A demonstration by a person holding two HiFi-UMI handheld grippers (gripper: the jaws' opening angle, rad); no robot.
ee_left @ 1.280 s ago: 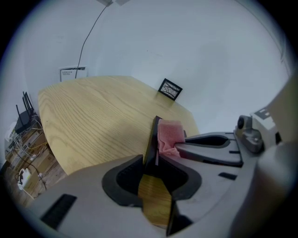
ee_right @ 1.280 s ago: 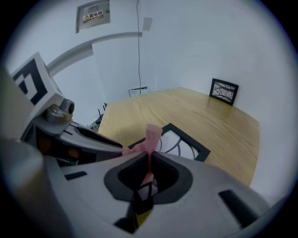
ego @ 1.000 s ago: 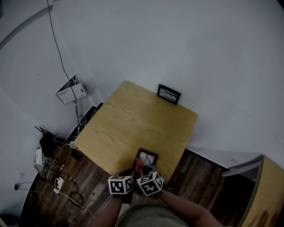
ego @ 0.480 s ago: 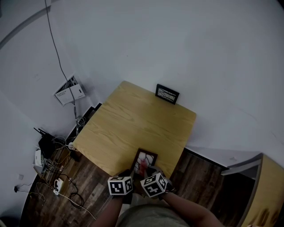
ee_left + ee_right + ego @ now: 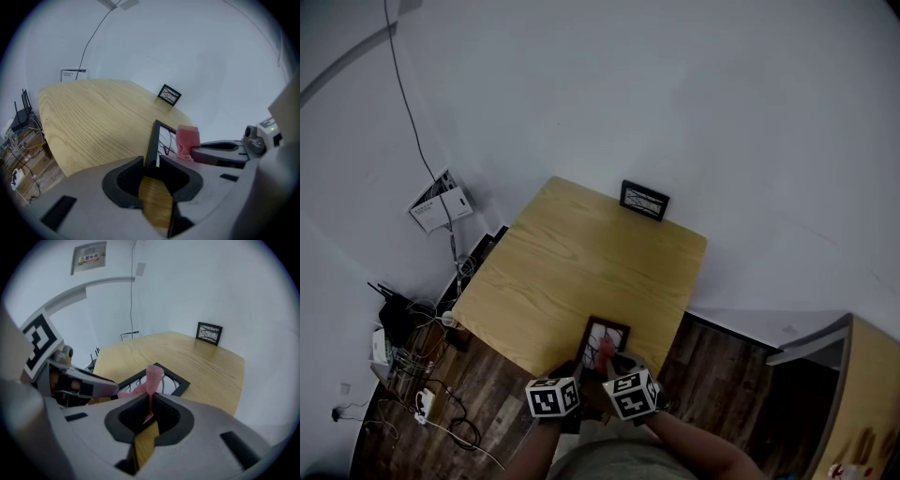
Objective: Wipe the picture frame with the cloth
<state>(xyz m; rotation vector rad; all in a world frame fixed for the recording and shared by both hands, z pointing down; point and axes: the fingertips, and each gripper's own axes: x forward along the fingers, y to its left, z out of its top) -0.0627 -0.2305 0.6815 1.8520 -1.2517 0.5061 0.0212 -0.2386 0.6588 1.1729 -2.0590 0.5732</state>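
Thin black picture frame (image 5: pixel 168 382), perhaps a line drawing; pink cloth (image 5: pixel 154 375) over it.

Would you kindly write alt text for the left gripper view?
The left gripper is shut on the edge of a black picture frame at the near end of a wooden table, while the right gripper holds a pink cloth by the frame's front. A second frame stands at the table's far edge, by a white wall.
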